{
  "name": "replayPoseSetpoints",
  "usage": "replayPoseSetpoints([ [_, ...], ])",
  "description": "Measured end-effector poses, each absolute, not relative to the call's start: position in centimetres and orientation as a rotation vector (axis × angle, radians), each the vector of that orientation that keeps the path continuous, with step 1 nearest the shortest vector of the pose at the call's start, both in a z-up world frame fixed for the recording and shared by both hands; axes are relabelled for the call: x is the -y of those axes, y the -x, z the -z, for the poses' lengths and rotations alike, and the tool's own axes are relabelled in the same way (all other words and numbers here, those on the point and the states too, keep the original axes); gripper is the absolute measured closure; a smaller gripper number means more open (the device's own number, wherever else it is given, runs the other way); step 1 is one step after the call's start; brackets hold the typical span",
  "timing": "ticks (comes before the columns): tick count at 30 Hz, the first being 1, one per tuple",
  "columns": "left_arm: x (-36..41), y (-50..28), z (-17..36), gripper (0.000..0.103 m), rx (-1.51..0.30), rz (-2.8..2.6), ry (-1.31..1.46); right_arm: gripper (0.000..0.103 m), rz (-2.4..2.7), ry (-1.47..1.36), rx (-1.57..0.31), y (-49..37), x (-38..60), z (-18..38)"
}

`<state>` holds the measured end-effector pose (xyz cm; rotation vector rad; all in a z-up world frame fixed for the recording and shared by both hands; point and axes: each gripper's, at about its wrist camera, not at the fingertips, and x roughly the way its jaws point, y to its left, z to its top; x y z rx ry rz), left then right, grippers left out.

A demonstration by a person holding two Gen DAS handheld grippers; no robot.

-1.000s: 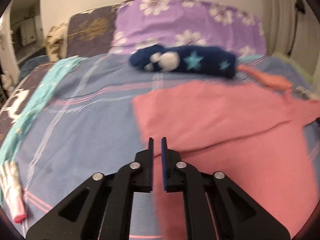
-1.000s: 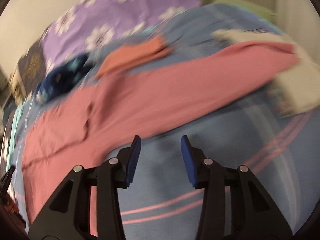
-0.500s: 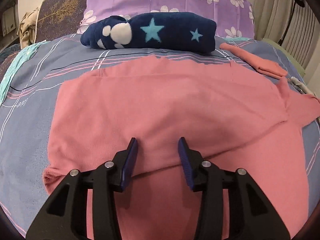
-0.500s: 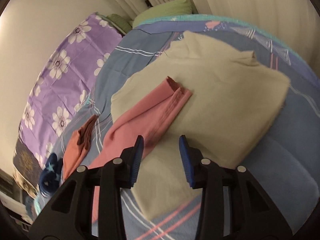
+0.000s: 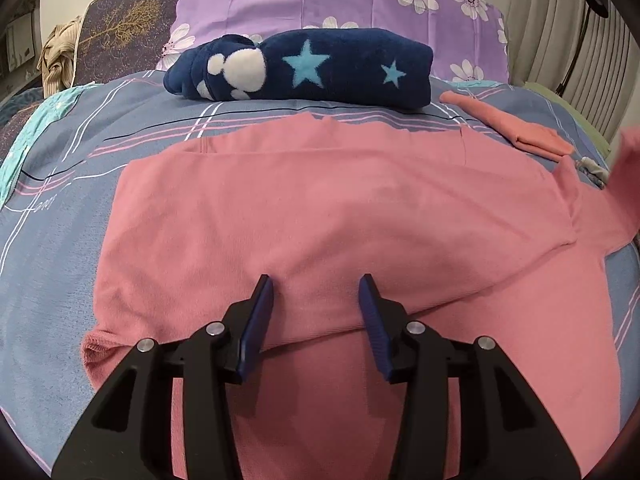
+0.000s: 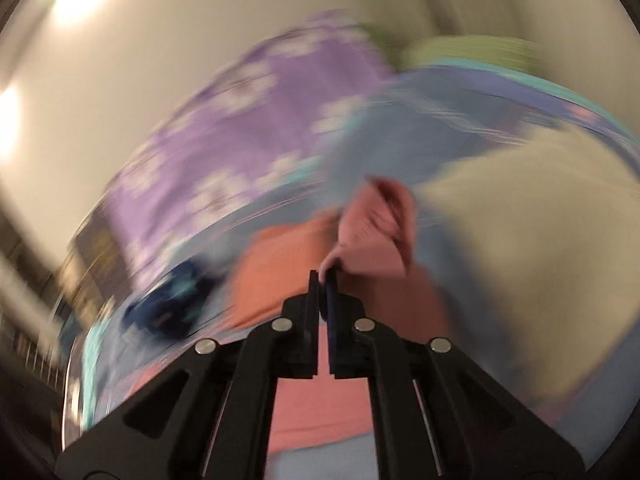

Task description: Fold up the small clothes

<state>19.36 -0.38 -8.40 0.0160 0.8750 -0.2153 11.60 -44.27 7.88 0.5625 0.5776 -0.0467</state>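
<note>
- The left gripper (image 5: 316, 300) sits low in the middle, jaws just opened, apart over the pink top (image 5: 320, 216).
- The right gripper (image 6: 323, 280) has just snapped closed, pinching the pink sleeve (image 6: 376, 232).

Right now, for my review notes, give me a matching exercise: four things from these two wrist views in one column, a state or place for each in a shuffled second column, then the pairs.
Things:
1. left claw
2. right claw
3. navy blanket
4. orange cloth

States or places:
A. folded, lying in front of the purple pillow
B. open above the pink shirt
C. shut on a pink sleeve
D. flat on the bed, right of the blanket

Pairs: 1-B, 2-C, 3-A, 4-D
</note>
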Motion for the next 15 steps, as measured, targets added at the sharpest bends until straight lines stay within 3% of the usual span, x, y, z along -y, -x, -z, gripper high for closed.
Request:
replayPoseSetpoints([
  [3,-0.2,-19.4,8.4,0.053,-0.873,0.241,0.025,0.100,-0.181,-0.472,-0.649,-13.6,34.4,-6.7],
  [8,-0.7,-19.6,8.5,0.041,-0.872,0.305,0.088,0.100,-0.328,-0.276,-0.848,-14.6,22.8,-0.1],
  [12,-0.3,-19.5,8.4,0.039,-0.871,0.309,0.075,0.100,-0.312,-0.305,-0.965,-13.9,22.0,5.0],
  [15,-0.6,-19.5,8.3,0.038,-0.868,0.321,0.094,0.100,-0.317,-0.352,-0.953,-13.4,23.4,5.2],
])
